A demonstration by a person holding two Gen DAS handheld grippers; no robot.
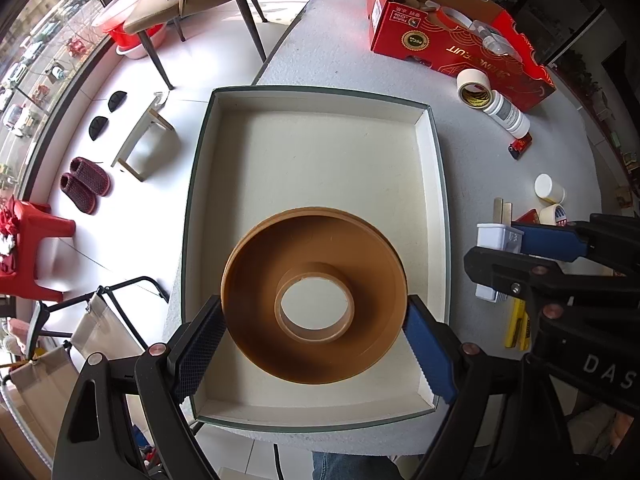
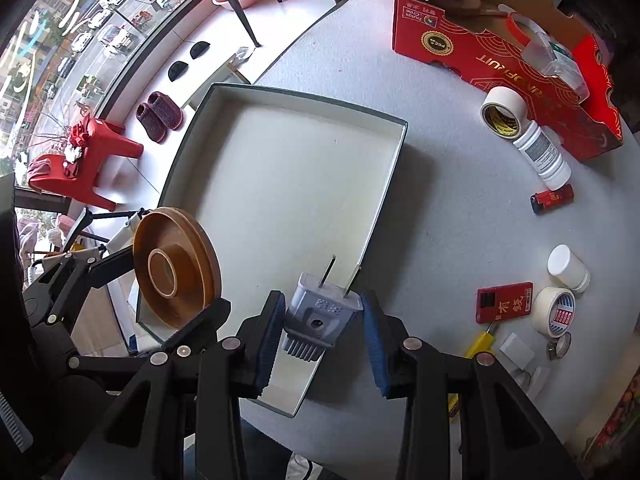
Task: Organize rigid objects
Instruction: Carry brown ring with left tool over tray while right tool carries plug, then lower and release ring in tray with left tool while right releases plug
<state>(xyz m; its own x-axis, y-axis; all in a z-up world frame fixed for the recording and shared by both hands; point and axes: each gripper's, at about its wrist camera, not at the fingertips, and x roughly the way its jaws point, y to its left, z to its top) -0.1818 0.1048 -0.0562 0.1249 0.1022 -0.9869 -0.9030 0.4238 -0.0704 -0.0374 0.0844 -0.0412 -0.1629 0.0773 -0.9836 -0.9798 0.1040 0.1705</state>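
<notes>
Grey table (image 1: 344, 52) | white-tiled floor (image 1: 120, 216) | window (image 1: 36, 40) along floor's edge

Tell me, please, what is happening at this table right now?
A person is sorting items with two handheld tools. The left claw grips a brown tape roll above the white tray, which looks empty. The right claw holds a white plug adapter over the tray's edge. Other tape rolls, bottles and small items wait on the table.

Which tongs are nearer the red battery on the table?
Right. The right tongs, shut on the white plug, sit by the tray's table-side edge; the left tongs hold the brown tape roll over the tray, farther from the red battery.
</notes>
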